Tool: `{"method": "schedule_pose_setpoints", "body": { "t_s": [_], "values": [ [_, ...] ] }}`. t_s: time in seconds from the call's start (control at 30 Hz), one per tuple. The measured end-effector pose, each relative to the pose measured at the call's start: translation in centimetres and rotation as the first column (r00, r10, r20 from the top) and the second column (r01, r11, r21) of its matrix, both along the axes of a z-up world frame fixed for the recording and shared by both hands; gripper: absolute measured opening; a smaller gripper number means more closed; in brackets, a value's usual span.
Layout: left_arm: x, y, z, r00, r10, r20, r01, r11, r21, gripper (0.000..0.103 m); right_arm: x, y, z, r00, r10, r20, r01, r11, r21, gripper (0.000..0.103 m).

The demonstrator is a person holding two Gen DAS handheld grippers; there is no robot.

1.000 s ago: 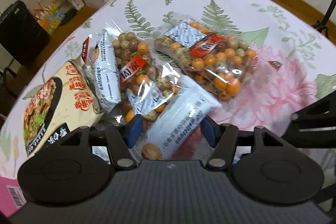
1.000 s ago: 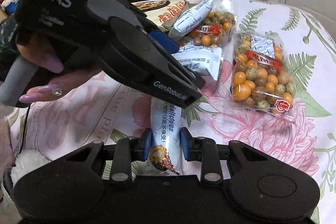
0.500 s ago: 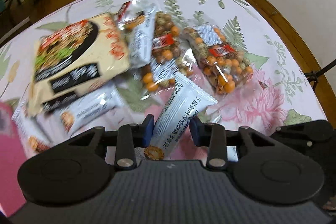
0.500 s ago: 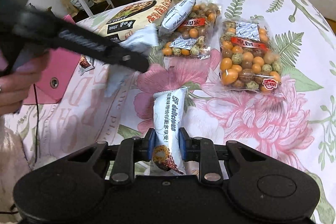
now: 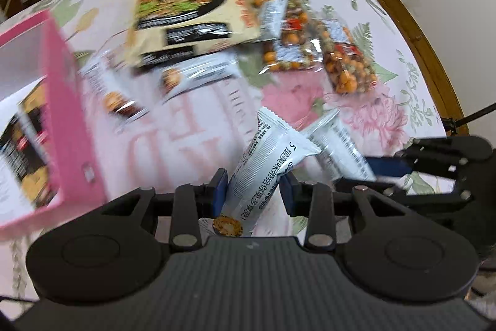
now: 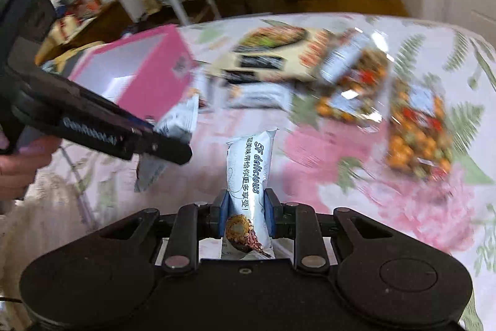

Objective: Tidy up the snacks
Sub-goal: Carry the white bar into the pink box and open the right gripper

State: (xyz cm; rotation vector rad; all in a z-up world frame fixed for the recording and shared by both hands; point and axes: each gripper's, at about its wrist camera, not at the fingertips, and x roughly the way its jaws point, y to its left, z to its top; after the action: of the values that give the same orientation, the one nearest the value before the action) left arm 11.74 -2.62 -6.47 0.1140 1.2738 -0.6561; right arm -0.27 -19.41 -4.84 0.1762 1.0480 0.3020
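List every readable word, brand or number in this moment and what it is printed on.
"5F delicious": white wrapper clamped in the right tool.
"5", then Chinese print I leave unquoted: wrapper in the left tool.
Left tool's arm lettering: blurred.
Other packets on the table: blurred, unreadable.

box: left edge of the table
noodle pack: far side, middle
nut bags: right of the noodle pack
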Motion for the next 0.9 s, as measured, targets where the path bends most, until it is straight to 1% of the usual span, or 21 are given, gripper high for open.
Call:
{"method": "schedule_pose_setpoints", "body": {
  "t_s": [0.13,0.3,0.4,0.5,0.57,0.7,0.73,0.8,0.83,0.9],
  "values": [
    [-0.8,4.3,2.3,0.998,0.065,0.0,-0.065,0.997,-0.05,0.035,0.7,2.9,2.6,0.993,0.109,0.042,-0.11,0.994,0.025,0.028],
    [-1.3,9.3,5.6,0.987,0.144,0.066,-0.138,0.987,-0.081,0.035,2.5,7.2,5.1,0.971,0.216,0.107,-0.22,0.975,0.027,0.028],
    [-1.1,12.5,7.0,0.971,0.217,0.1,-0.206,0.973,-0.104,0.035,4.0,9.7,5.9,0.953,0.266,0.144,-0.271,0.962,0.015,0.028],
    [-0.3,15.7,7.5,0.946,0.301,0.124,-0.287,0.951,-0.115,0.035,5.8,12.5,6.2,0.934,0.305,0.187,-0.31,0.951,-0.003,0.028],
    [0.5,17.7,7.5,0.924,0.356,0.141,-0.341,0.933,-0.119,0.035,7.4,14.3,6.2,0.922,0.327,0.206,-0.333,0.943,-0.003,0.028],
    [2.7,21.0,6.8,0.869,0.463,0.173,-0.449,0.886,-0.115,0.035,10.8,18.1,5.8,0.896,0.385,0.223,-0.386,0.922,-0.039,0.028],
    [3.5,21.6,6.3,0.857,0.483,0.182,-0.471,0.876,-0.103,0.035,11.6,18.8,5.4,0.892,0.398,0.215,-0.397,0.916,-0.051,0.028],
    [4.7,22.7,5.2,0.834,0.519,0.187,-0.516,0.854,-0.069,0.035,13.6,20.5,4.3,0.886,0.433,0.168,-0.425,0.902,-0.081,0.028],
    [5.4,23.1,4.5,0.829,0.526,0.19,-0.527,0.848,-0.05,0.035,14.4,21.1,3.7,0.885,0.442,0.146,-0.433,0.897,-0.086,0.028],
    [6.7,23.8,3.0,0.821,0.546,0.167,-0.549,0.836,-0.032,0.035,16.0,22.4,2.3,0.883,0.458,0.104,-0.45,0.888,-0.091,0.028]
  ]
}}
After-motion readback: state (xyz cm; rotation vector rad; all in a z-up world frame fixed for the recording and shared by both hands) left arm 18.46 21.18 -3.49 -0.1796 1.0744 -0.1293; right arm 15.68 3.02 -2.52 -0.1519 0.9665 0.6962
